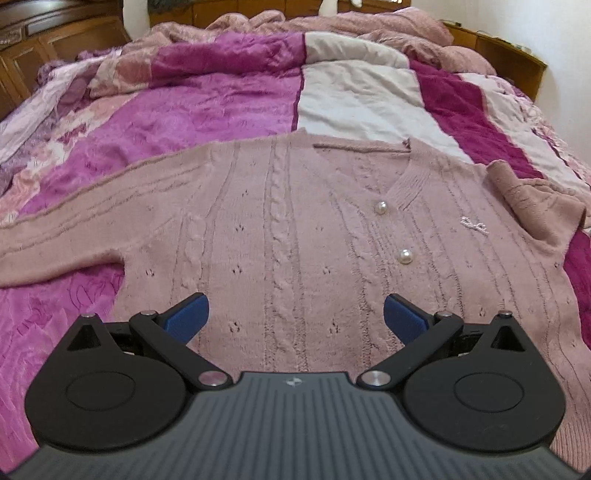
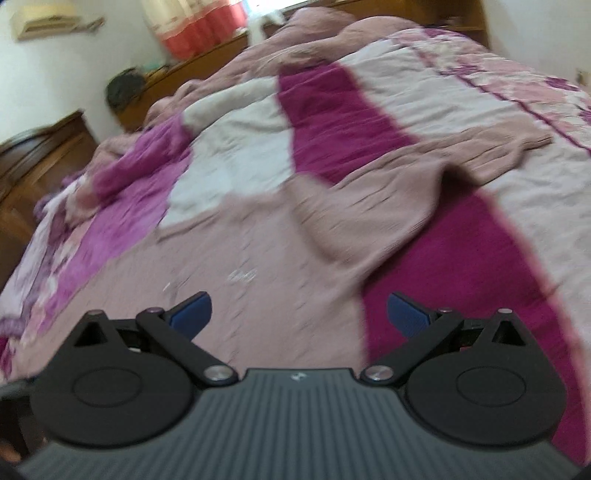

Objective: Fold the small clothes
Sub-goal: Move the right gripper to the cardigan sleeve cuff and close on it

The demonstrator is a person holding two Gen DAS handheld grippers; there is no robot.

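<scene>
A dusty pink cable-knit cardigan (image 1: pixel 295 229) with pearl buttons (image 1: pixel 405 256) lies spread face up on the bed. Its left sleeve (image 1: pixel 85 218) stretches out flat to the left; the right sleeve (image 1: pixel 532 199) is bunched at the right edge. My left gripper (image 1: pixel 295 317) hovers open over the cardigan's lower front, nothing between its blue pads. In the blurred right wrist view the cardigan (image 2: pixel 280 258) fills the middle, and its right sleeve (image 2: pixel 480 155) trails away to the upper right. My right gripper (image 2: pixel 299 314) is open above the cardigan's right side edge, holding nothing.
The bed is covered by a patchwork quilt (image 1: pixel 207 103) of magenta, pink and cream panels, with a rumpled pink blanket (image 1: pixel 332 26) at the far end. Wooden cabinets (image 1: pixel 55 40) stand at the back left, and a wooden nightstand (image 2: pixel 40 155) beside the bed.
</scene>
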